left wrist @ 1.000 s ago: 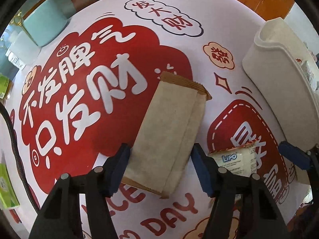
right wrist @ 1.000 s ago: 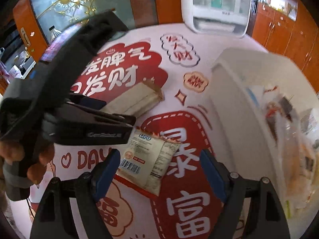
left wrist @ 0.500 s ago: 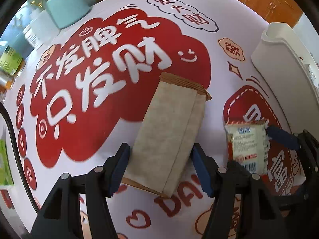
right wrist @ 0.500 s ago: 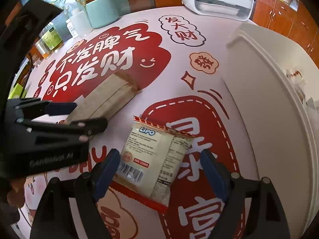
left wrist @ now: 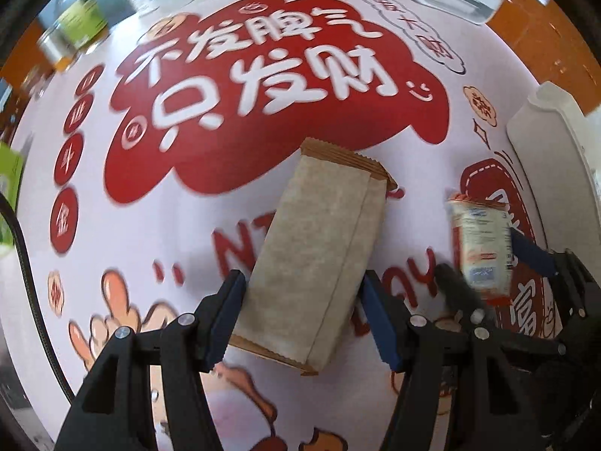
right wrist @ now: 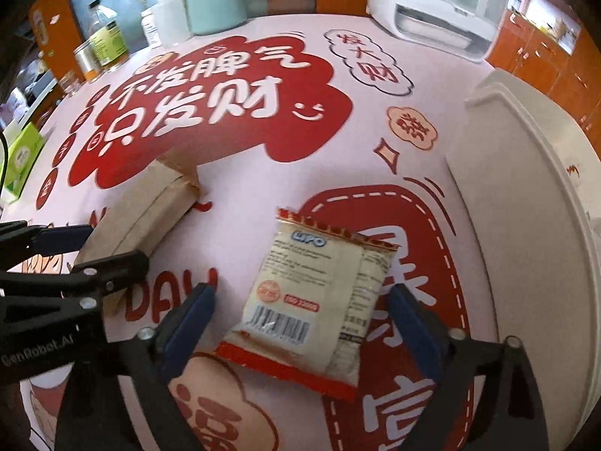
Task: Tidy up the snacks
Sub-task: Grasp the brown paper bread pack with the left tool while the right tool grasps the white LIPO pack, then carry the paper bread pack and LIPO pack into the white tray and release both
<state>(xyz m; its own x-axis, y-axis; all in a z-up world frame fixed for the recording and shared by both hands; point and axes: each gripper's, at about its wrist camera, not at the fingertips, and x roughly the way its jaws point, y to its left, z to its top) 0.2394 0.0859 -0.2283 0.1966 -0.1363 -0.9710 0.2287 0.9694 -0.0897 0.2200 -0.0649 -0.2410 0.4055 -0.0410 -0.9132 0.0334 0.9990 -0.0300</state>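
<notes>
Left tool (left wrist: 302,306) set astride the near end of a tan-brown paper-wrapped rectangular snack pack (left wrist: 323,263); blue pads (left wrist: 229,308) flanking both long sides, left pad looks touching the wrapper, right pad just beside it with a thin gap; jaws spread, not clamped; pack lying flat on the pink-and-red printed tabletop (left wrist: 263,120), long axis tilted up-right, crimped brown end seal at the far end

Right tool (right wrist: 300,329) straddling a cream plastic snack packet with red end seals and blue "LiPO" logo (right wrist: 311,297); both blue pads (right wrist: 188,319) clear of the packet edges, jaws wide and released; packet flat on the tabletop over the red dashed-outline graphic, barcode end nearest the tool, slightly rotated

Seen from the left wrist, the same packet (left wrist: 482,248) sits right of the paper pack, apart from it, with the right tool's fingers either side of it; motion blur there

Tall white plastic bin (right wrist: 526,206) just right of the packet, near but not touching; contents not readable

Far tabletop edge: mint-green cylindrical canister (right wrist: 214,3), white plastic bottle (right wrist: 165,26), glass bottle with green label (right wrist: 107,37), white countertop appliance (right wrist: 443,3); green box (right wrist: 22,154) at the left edge
</notes>
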